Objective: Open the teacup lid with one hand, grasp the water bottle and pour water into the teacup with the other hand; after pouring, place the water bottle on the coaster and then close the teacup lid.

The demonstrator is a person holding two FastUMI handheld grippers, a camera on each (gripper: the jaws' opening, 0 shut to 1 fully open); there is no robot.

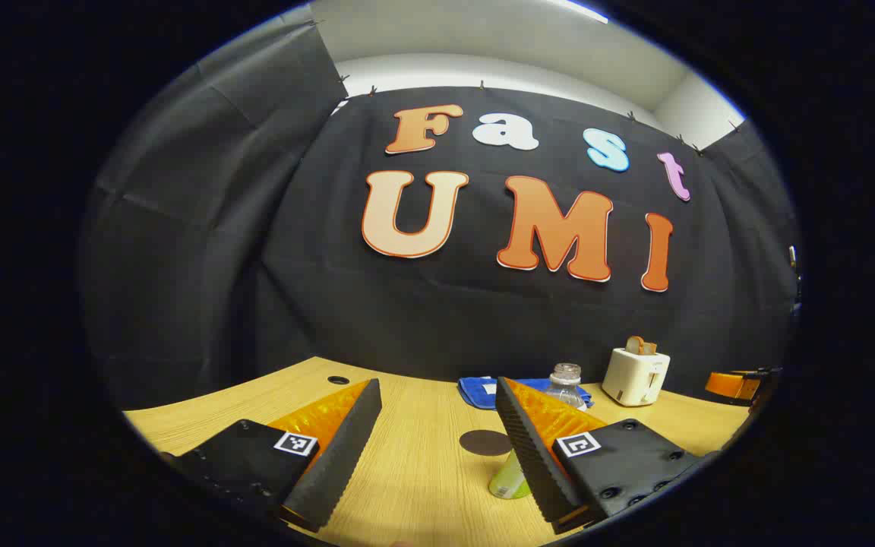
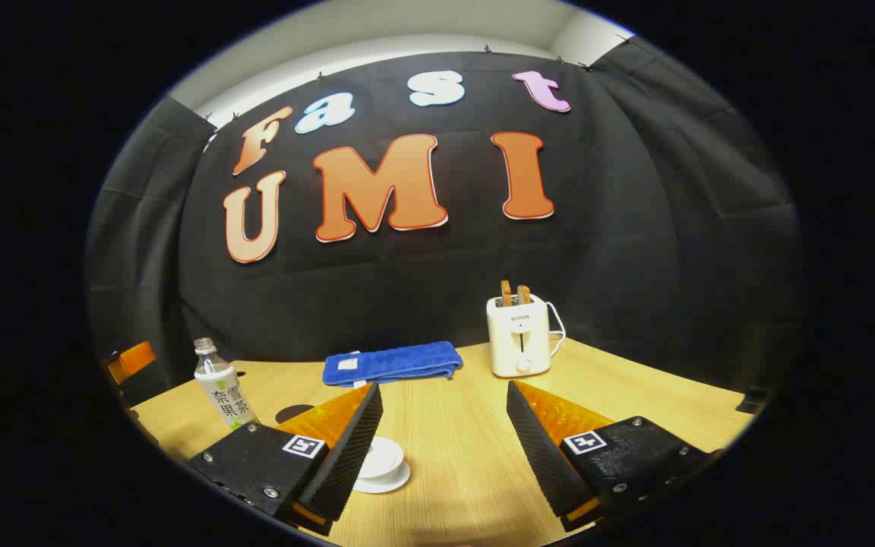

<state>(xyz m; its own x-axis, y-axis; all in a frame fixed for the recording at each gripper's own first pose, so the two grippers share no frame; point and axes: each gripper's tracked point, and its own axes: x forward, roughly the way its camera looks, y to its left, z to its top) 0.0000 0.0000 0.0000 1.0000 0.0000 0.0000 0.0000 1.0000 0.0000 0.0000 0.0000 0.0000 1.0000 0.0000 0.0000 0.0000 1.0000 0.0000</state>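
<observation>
Water bottle [image 1: 563,384] in left gripper view stands behind right-hand finger, near coaster [image 1: 484,442]; careless reach could tip it. Left gripper [image 1: 437,448] wide open, empty

Right gripper view: teacup lid [image 2: 381,461] on table [image 2: 453,425] just beside left-hand finger; right gripper [image 2: 443,448] wide open, holds nothing

— What sits at the back of the worktop [image 2: 635,387]?
— A folded blue towel [image 2: 392,362], and to its right a white toaster [image 2: 519,334] with two slices standing in its slots.
— Touching?
— No, apart.
</observation>
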